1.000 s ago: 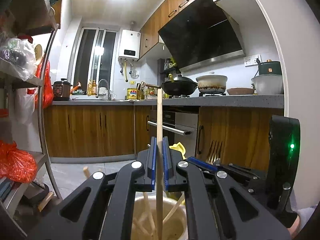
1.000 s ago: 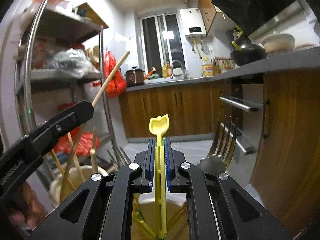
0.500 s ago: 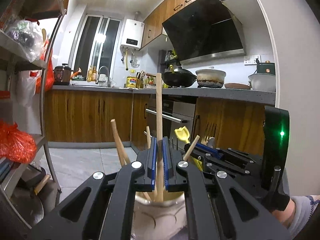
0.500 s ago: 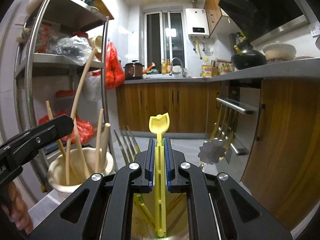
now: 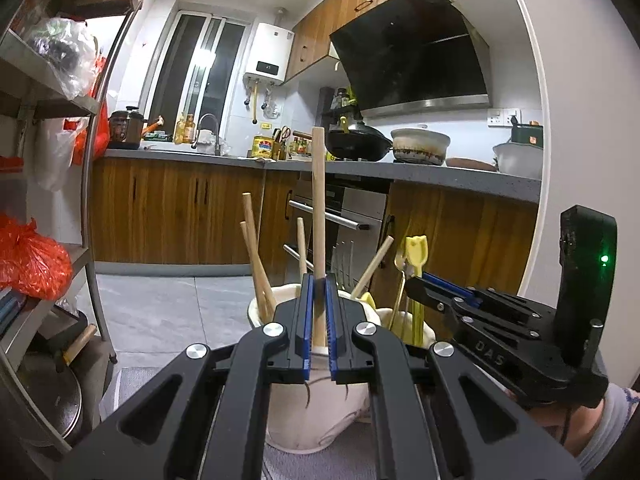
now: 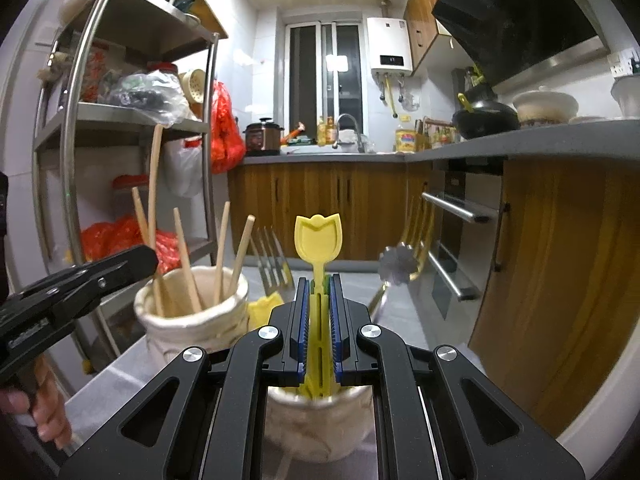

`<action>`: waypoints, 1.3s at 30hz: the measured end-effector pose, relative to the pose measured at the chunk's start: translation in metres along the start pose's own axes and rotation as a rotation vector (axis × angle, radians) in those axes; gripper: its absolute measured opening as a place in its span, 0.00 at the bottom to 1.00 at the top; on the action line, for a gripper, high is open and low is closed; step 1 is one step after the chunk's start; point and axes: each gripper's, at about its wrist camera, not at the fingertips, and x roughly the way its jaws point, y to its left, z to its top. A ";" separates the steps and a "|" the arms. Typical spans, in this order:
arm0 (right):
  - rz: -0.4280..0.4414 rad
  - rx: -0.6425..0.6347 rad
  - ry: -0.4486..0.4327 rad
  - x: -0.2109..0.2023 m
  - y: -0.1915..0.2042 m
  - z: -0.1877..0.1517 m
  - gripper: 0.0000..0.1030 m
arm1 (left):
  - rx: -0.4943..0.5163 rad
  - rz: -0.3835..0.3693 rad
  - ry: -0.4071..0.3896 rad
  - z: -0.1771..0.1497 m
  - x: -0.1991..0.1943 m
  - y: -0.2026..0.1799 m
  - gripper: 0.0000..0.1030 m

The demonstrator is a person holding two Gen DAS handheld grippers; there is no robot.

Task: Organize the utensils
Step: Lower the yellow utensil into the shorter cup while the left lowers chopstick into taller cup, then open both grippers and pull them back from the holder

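The left tool [image 5: 318,320] is narrow, its ribbed blue pads [image 5: 306,320] clamped on a smooth, round wooden stick [image 5: 318,216] that stands upright. The stick's lower end goes down into a cream ceramic pot [image 5: 320,420] with a bulging, ridged wall. Four more wooden sticks lean in that pot, fanned outward.

The right tool [image 6: 320,320] is also narrow, gripping the slotted shaft of a yellow plastic utensil [image 6: 319,240] whose flat top is shaped like a tulip. The utensil stands upright between the pads, and its lower end sits in a second cream pot [image 6: 320,428] directly under the tool. This pot has the same rough, glazed surface.

In the right wrist view the two pots stand just beside each other on a grey table [image 6: 116,372], the stick pot [image 6: 192,320] to the left. Between them a metal fork [image 6: 272,256] sticks up, four tines showing. A gold-toned metal utensil with a flower-shaped end [image 6: 396,266] leans out of the right pot toward the oven.

In the left wrist view the right tool [image 5: 416,286] shows at the right, holding the yellow utensil [image 5: 416,252].
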 end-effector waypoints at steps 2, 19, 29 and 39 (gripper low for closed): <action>-0.003 0.005 0.018 -0.002 -0.001 -0.003 0.10 | 0.024 -0.001 0.013 -0.002 0.001 -0.004 0.05; 0.025 0.010 0.085 0.003 -0.008 -0.018 0.10 | 0.056 0.013 0.038 -0.007 0.006 -0.007 0.06; 0.025 0.009 0.097 0.002 -0.012 -0.020 0.14 | 0.084 0.033 0.039 -0.008 0.003 -0.014 0.12; 0.005 0.029 0.087 -0.007 -0.016 -0.019 0.50 | 0.092 0.055 0.021 -0.012 -0.009 -0.016 0.36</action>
